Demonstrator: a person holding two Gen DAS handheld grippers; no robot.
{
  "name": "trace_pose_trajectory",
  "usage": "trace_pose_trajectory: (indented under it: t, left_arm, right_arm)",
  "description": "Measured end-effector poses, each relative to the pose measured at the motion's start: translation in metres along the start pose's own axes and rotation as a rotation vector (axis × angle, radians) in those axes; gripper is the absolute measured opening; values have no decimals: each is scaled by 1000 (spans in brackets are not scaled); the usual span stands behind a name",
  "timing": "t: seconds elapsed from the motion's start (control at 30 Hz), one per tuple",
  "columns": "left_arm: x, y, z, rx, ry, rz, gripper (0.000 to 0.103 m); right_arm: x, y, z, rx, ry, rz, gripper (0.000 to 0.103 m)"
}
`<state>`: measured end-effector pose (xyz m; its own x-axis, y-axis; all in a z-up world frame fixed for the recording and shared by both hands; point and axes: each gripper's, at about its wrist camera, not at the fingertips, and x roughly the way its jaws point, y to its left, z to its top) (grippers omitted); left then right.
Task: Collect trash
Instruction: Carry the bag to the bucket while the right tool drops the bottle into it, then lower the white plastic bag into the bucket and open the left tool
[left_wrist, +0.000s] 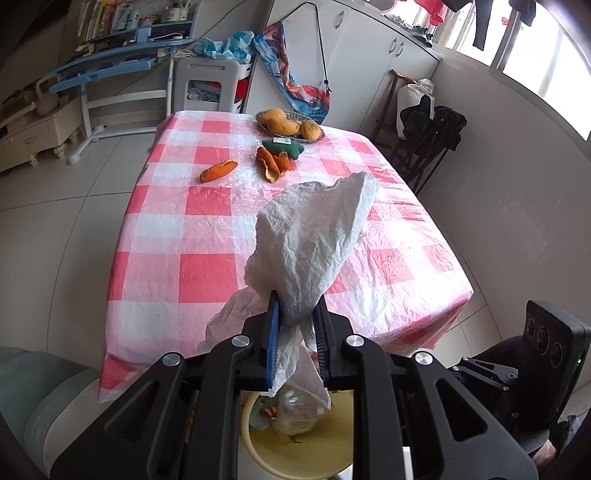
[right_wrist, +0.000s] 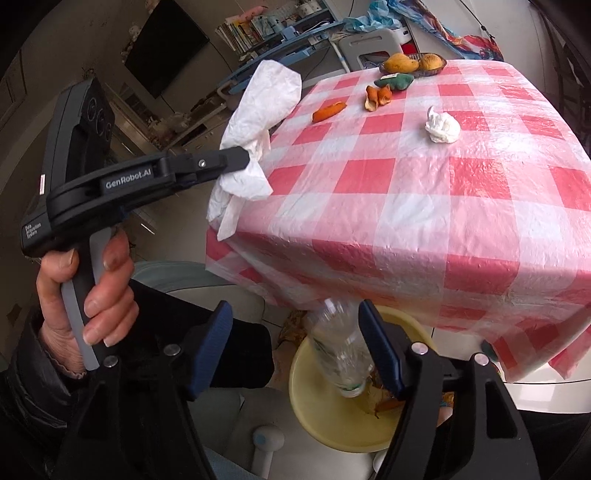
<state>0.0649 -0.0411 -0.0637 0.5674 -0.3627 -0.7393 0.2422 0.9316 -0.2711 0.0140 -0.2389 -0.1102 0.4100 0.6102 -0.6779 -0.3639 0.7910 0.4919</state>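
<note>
My left gripper (left_wrist: 295, 314) is shut on a crumpled white tissue (left_wrist: 314, 236), held in the air off the table's near edge, above a yellow bin (left_wrist: 317, 450). It also shows in the right wrist view (right_wrist: 251, 158) with the tissue (right_wrist: 266, 99). My right gripper (right_wrist: 295, 339) is open above the yellow bin (right_wrist: 306, 387); a clear plastic bottle (right_wrist: 336, 347) stands neck-down in the bin between its fingers, not gripped. Orange peels (left_wrist: 218, 170) (left_wrist: 275, 162) and a white tissue ball (right_wrist: 442, 127) lie on the checked table (right_wrist: 424, 192).
A bowl of mangoes (left_wrist: 288, 123) and a green pouch (left_wrist: 282, 147) sit at the table's far end. A grey chair (right_wrist: 192, 280) stands left of the bin. A black folding chair (left_wrist: 432, 133) stands to the right of the table.
</note>
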Motion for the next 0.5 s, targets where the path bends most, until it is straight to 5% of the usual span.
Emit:
trace_pose_trajectory:
  t: [0.5]
  left_arm:
    - [5, -21, -36, 42, 59, -15, 17]
  right_arm:
    - [-30, -4, 3, 54, -176, -1, 79]
